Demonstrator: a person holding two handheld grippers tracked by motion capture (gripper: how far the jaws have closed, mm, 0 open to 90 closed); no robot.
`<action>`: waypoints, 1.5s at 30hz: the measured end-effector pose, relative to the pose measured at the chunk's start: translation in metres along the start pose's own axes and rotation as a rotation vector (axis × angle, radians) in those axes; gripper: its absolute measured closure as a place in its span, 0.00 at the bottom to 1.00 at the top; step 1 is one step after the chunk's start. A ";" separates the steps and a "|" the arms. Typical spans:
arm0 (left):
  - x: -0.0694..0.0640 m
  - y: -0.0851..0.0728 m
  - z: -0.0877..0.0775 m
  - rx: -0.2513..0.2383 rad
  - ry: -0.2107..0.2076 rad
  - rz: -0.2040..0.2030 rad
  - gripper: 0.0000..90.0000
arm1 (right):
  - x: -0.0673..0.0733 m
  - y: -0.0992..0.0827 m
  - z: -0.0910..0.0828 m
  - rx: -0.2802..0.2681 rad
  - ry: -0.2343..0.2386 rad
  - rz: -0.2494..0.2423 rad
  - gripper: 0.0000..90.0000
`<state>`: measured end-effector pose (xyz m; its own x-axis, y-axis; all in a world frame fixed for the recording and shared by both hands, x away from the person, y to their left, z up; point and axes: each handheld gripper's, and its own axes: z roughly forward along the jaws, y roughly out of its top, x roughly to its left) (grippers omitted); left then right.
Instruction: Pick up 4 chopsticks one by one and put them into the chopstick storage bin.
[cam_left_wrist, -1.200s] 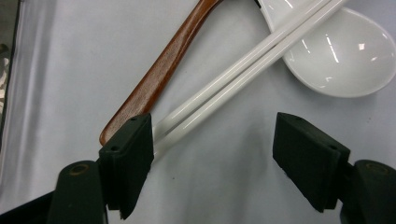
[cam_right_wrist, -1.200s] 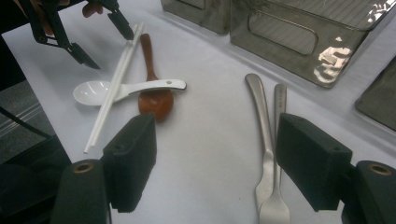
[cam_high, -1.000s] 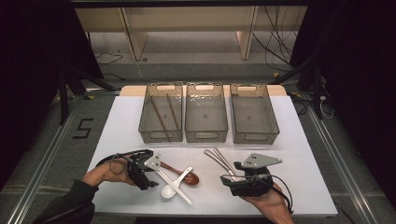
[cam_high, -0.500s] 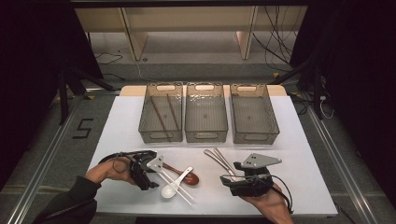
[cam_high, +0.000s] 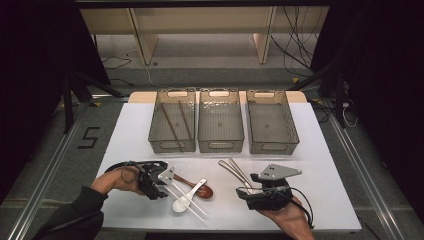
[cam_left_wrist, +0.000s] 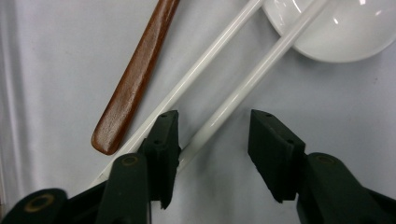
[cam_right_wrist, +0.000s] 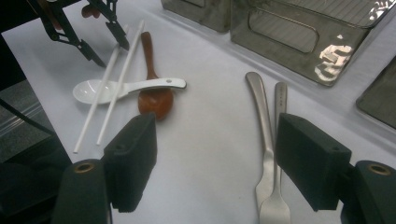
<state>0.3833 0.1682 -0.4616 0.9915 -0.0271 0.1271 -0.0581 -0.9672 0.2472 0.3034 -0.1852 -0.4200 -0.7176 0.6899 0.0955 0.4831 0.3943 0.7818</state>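
Two white chopsticks (cam_left_wrist: 243, 88) lie side by side on the white table (cam_high: 325, 190), crossing a white ceramic spoon (cam_high: 182, 204). A brown wooden spoon (cam_high: 200, 190) lies beside them. My left gripper (cam_left_wrist: 212, 126) is down at the chopsticks' near ends. Its jaws have just been closing; one chopstick lies between them against the left pad (cam_left_wrist: 166, 140), with a gap to the right pad, and the other runs under the left jaw. My right gripper (cam_right_wrist: 217, 140) stands open low over two metal utensils (cam_right_wrist: 264, 121), touching neither.
Three grey mesh bins stand in a row at the table's far side; the left bin (cam_high: 172, 146) holds two brown chopsticks (cam_high: 170, 125), the middle bin (cam_high: 220, 145) and right bin (cam_high: 274, 146) look bare. The left gripper (cam_right_wrist: 84, 32) also shows far off in the right gripper view.
The left gripper's jaws have narrowed around the white chopsticks. Both hands have kept their places and nothing on the table has shifted.
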 end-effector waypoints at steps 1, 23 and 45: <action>0.000 0.000 0.000 0.006 0.003 0.005 0.61 | 0.000 0.000 0.000 0.000 -0.001 0.001 0.34; -0.007 0.002 -0.001 0.031 -0.004 0.115 0.82 | 0.000 0.000 0.001 0.007 0.003 0.003 0.34; -0.015 0.003 -0.002 0.033 -0.038 0.189 0.89 | -0.001 -0.002 0.004 0.021 0.006 0.008 0.34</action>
<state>0.3682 0.1659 -0.4603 0.9670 -0.2183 0.1316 -0.2408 -0.9516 0.1908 0.3052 -0.1837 -0.4239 -0.7169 0.6892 0.1052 0.4988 0.4015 0.7681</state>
